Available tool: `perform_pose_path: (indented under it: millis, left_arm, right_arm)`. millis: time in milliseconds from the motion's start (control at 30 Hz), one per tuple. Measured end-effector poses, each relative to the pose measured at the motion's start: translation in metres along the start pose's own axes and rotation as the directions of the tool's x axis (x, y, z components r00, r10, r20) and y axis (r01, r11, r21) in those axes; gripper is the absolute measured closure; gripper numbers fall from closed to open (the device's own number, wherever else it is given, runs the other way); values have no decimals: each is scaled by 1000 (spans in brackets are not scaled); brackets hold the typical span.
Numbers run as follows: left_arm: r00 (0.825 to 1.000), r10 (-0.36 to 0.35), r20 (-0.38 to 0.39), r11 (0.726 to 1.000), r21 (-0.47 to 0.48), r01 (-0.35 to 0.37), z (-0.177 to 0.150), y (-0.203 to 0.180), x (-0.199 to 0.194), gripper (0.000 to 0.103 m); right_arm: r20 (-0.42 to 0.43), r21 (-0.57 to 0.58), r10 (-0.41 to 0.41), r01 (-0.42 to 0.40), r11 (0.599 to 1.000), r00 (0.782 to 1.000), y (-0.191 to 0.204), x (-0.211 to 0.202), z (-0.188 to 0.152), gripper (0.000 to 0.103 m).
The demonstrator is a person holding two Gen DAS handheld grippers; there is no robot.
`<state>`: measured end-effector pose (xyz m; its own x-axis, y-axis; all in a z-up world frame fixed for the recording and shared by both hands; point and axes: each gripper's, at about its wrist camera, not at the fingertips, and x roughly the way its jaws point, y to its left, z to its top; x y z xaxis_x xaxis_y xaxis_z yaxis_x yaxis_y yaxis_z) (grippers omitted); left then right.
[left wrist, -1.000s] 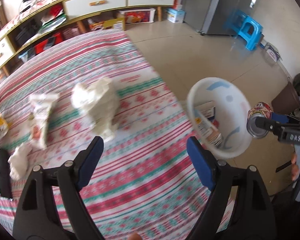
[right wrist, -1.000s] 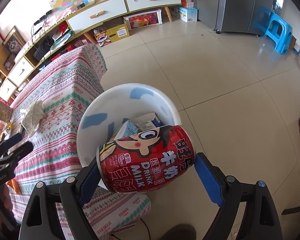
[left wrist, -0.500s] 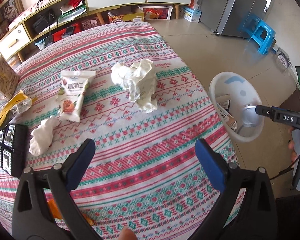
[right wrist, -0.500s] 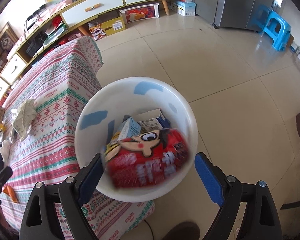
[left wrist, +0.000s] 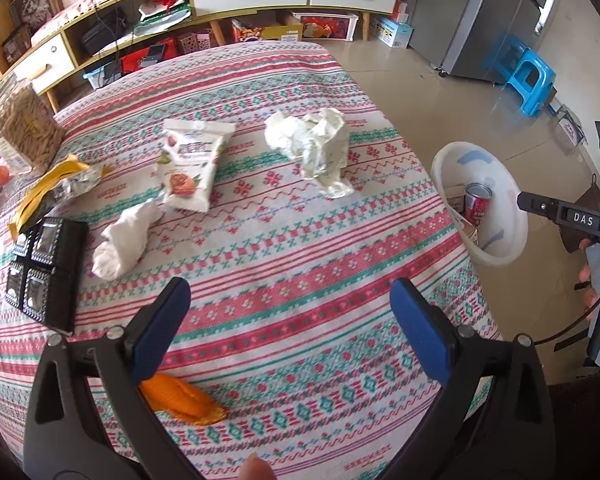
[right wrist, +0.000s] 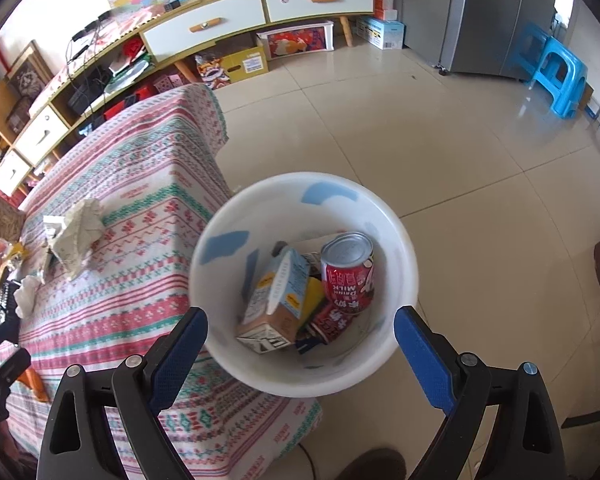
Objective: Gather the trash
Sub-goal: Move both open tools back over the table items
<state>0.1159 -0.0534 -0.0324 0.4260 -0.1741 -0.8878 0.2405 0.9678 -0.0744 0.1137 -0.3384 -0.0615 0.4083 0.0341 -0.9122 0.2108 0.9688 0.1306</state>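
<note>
Red can [right wrist: 350,274] sitting in the bin [right wrist: 404,248] off the table's right edge, both grippers [left wrist: 290,308] [right wrist: 300,338] wide open and empty, next up grabbing the crumpled paper [left wrist: 312,146] near that edge.

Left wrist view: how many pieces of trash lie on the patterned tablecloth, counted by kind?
Crumpled white paper: 2
Snack packet: 1
Yellow wrapper: 1
Orange peel: 1
Total: 5
</note>
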Motion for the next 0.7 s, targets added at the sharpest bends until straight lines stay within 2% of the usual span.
perform_pose_path:
  millis: [500, 700]
  left_arm:
    - [999, 36, -7, 996, -85, -36, -15, 56, -13, 4]
    - [999, 47, -23, 986, -160, -50, -13, 83, -13, 4]
  right_arm:
    - [15, -94, 52, -50, 994, 999, 62, -5, 4, 7]
    - [19, -137, 69, -66, 988, 997, 94, -2, 8, 7]
